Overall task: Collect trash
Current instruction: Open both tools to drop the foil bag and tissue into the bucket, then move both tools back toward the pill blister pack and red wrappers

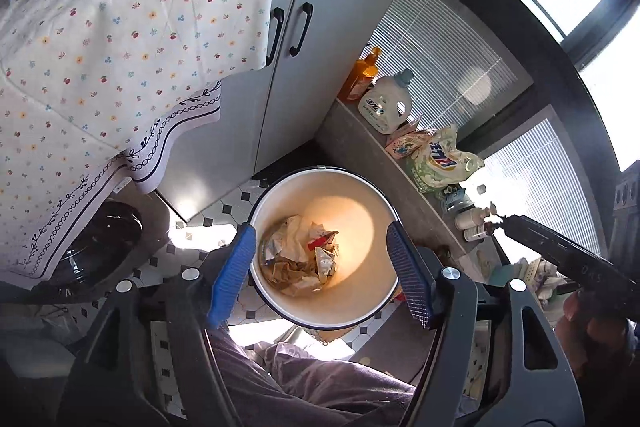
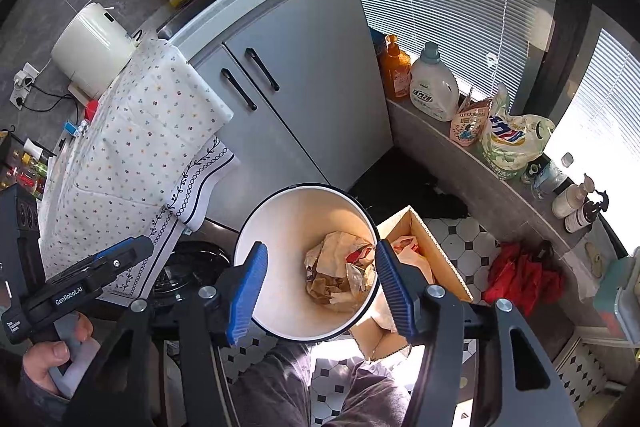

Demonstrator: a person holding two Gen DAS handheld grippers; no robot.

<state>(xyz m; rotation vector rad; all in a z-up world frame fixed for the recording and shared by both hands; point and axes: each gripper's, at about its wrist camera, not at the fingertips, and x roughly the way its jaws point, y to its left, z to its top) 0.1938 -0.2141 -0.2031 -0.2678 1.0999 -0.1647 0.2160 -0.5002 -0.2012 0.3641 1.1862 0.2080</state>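
We stand on a white tiled floor (image 2: 468, 247) with small black diamonds, sunlit in patches. A grey two-door cabinet (image 2: 304, 79) with black handles faces us. Beside it, a grey ledge (image 1: 384, 167) runs under windows (image 2: 452, 11) with white slatted blinds. A flowered cloth (image 1: 120, 39) drapes the surface to our left.

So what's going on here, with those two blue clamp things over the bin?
A person is tidying up trash with a hand-held gripper in each hand. Both the left gripper and the right gripper hang open and empty above a white bin on the tiled floor. Crumpled paper and wrappers already lie at the bottom of it.
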